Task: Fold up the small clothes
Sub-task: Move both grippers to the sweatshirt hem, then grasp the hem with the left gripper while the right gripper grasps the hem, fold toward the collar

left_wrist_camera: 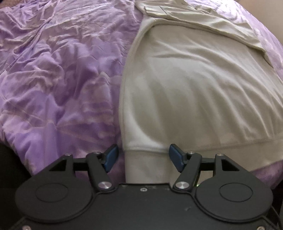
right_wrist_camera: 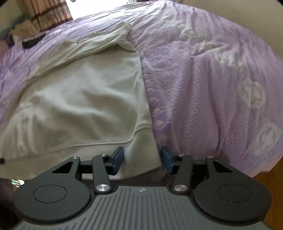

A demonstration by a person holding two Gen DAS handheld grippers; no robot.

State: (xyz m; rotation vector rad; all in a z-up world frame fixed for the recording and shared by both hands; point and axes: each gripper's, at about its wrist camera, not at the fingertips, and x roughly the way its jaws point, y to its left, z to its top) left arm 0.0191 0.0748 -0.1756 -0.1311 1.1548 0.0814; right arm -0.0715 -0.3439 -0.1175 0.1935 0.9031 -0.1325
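A cream sweatshirt (left_wrist_camera: 194,85) lies spread flat on a purple bedspread (left_wrist_camera: 56,79), its ribbed hem nearest me. My left gripper (left_wrist_camera: 143,158) is open, its blue pads on either side of the hem's left corner (left_wrist_camera: 141,164). In the right wrist view the same sweatshirt (right_wrist_camera: 84,99) fills the left half. My right gripper (right_wrist_camera: 143,160) is open, its blue pads on either side of the hem's right corner (right_wrist_camera: 141,159). Neither gripper is closed on the cloth. The sleeves lie folded across the far end of the garment (right_wrist_camera: 99,44).
The purple bedspread (right_wrist_camera: 212,79) with pale round motifs runs to the right of the sweatshirt. A brown striped curtain (right_wrist_camera: 46,12) and some dark and tan items (right_wrist_camera: 26,37) are at the far left end of the bed. The bed's near edge drops off just below the hem.
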